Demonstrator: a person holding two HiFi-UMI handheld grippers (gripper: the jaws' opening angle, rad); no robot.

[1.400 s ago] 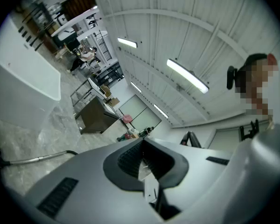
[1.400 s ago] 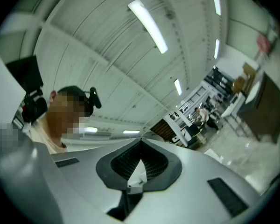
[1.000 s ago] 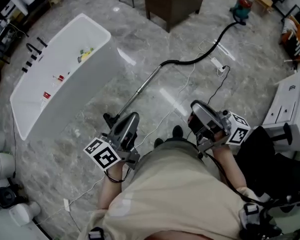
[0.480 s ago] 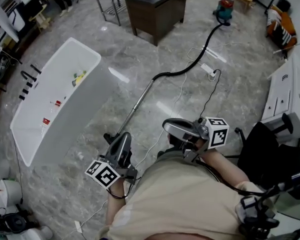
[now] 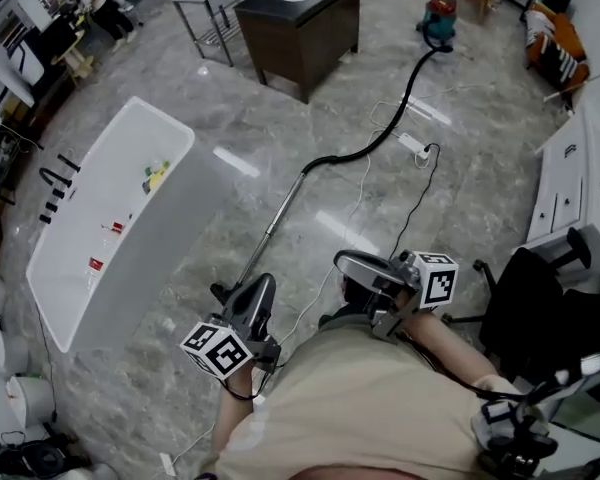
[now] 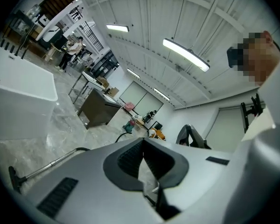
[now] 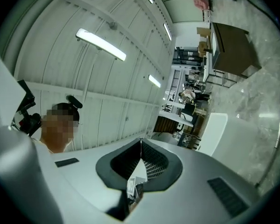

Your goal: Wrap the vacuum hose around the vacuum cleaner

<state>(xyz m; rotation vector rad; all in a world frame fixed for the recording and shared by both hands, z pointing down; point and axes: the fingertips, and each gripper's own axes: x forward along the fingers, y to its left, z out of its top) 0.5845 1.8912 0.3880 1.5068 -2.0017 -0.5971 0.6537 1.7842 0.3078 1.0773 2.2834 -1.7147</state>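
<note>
The vacuum hose [image 5: 352,155] lies stretched across the marble floor. It runs from the canister vacuum cleaner [image 5: 440,13], far ahead, to the metal wand [image 5: 273,226], whose floor nozzle [image 5: 220,293] rests close in front of the person. No turn of hose sits round the machine, so the wrapping looks not yet begun. The left gripper [image 5: 263,286] and right gripper [image 5: 345,261] hang by the person's body, fingers clenched on nothing, clear of hose and wand. Everything remains: picking up the hose, carrying it over and coiling it.
</note>
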